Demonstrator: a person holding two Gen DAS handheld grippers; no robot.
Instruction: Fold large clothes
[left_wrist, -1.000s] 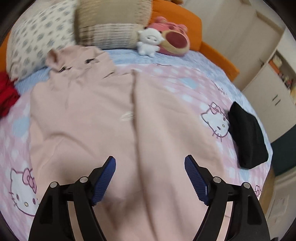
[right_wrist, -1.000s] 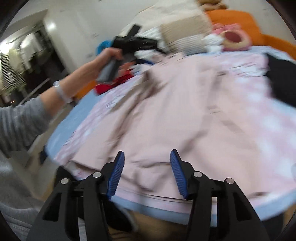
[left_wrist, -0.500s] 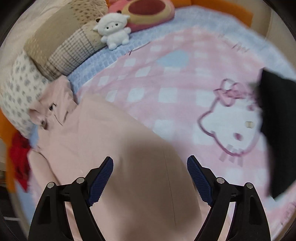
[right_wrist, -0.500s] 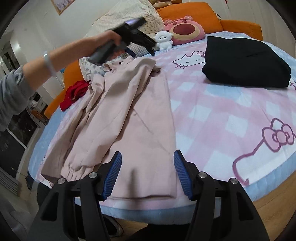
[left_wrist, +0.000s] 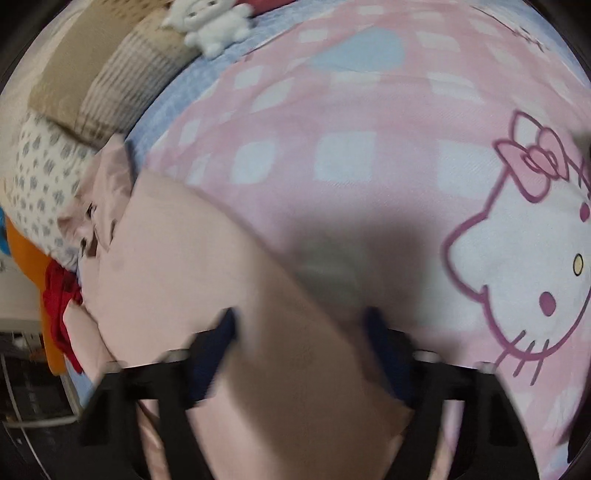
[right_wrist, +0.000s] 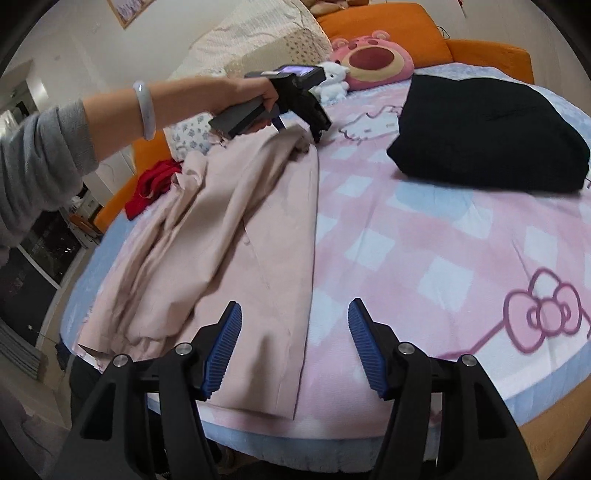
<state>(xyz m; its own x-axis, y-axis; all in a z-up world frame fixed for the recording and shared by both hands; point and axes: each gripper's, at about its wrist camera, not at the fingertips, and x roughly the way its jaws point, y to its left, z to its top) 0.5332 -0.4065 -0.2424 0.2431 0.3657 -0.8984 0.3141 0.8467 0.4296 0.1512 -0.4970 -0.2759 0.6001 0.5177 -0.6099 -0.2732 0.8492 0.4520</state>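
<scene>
Blur hides whether the closing left tool (left_wrist: 299, 354) grips the pink garment (left_wrist: 177, 266); right tool (right_wrist: 293, 345) gapes empty.

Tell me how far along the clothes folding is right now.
Done: a black garment lies folded on the bed. In hand: the pink garment is folded lengthwise; the left gripper, jaws closing, is at its collar end. Left: crosswise folds; the right gripper is open.

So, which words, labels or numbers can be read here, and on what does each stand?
None can be read.
The bedsheet shows only cat drawings; its dark script, top right in the left wrist view, is too blurred.
The screen on the left tool is too small to read.
</scene>
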